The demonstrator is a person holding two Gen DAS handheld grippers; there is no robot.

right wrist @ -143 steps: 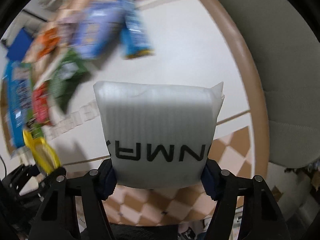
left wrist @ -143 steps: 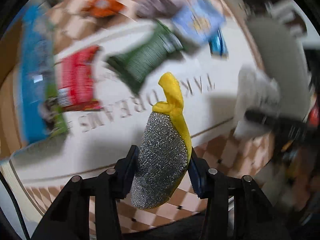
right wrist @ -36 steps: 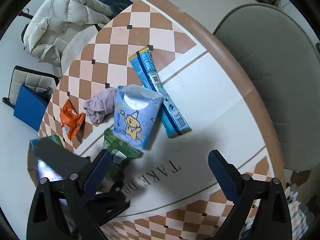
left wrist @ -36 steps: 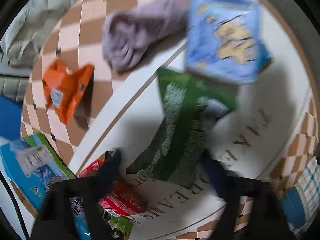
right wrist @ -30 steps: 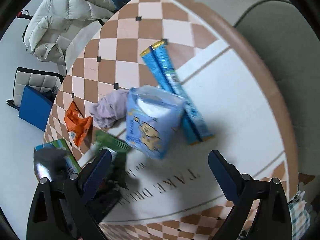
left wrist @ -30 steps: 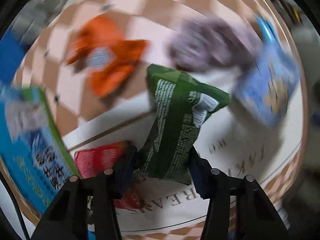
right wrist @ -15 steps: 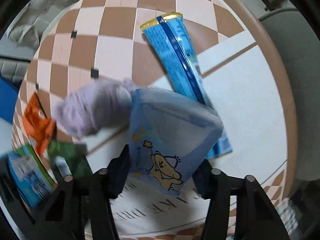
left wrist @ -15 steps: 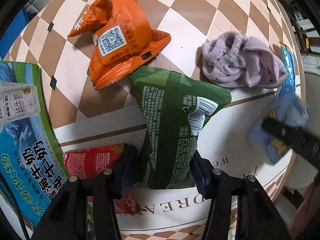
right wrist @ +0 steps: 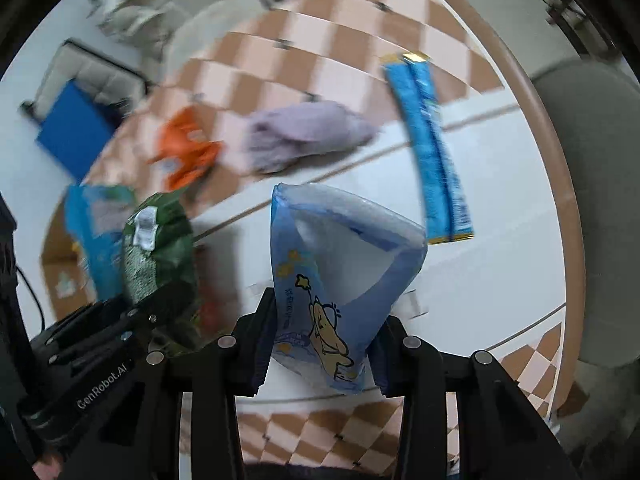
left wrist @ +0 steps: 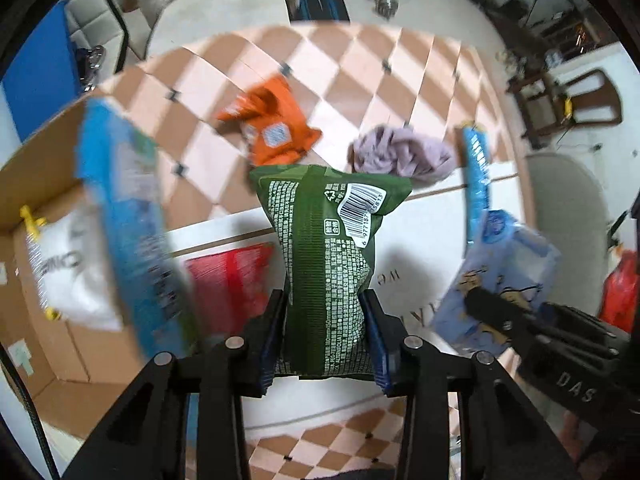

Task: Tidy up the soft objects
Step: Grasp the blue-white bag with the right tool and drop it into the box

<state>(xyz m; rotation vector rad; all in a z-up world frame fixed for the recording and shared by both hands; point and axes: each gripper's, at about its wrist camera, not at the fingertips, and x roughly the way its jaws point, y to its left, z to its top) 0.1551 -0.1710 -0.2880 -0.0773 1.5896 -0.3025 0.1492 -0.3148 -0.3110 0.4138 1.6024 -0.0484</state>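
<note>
Cardboard box [left wrist: 60, 280] at far left holds a white pouch [left wrist: 68, 268], contents blurred. Left gripper [left wrist: 324, 340] clamps the green packet [left wrist: 324, 248] above the table [left wrist: 420, 236]; right gripper [right wrist: 320, 344] grips the blue tissue pack [right wrist: 340, 272], its base hidden.

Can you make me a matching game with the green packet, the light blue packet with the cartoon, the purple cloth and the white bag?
Things:
1. green packet
2. light blue cartoon packet
3. purple cloth
4. white bag

Places:
A. lying on the table, nobody holding it
B. inside the cardboard box
C. pinched in the right gripper
D. pinched in the left gripper

Pairs: 1-D, 2-C, 3-A, 4-B
</note>
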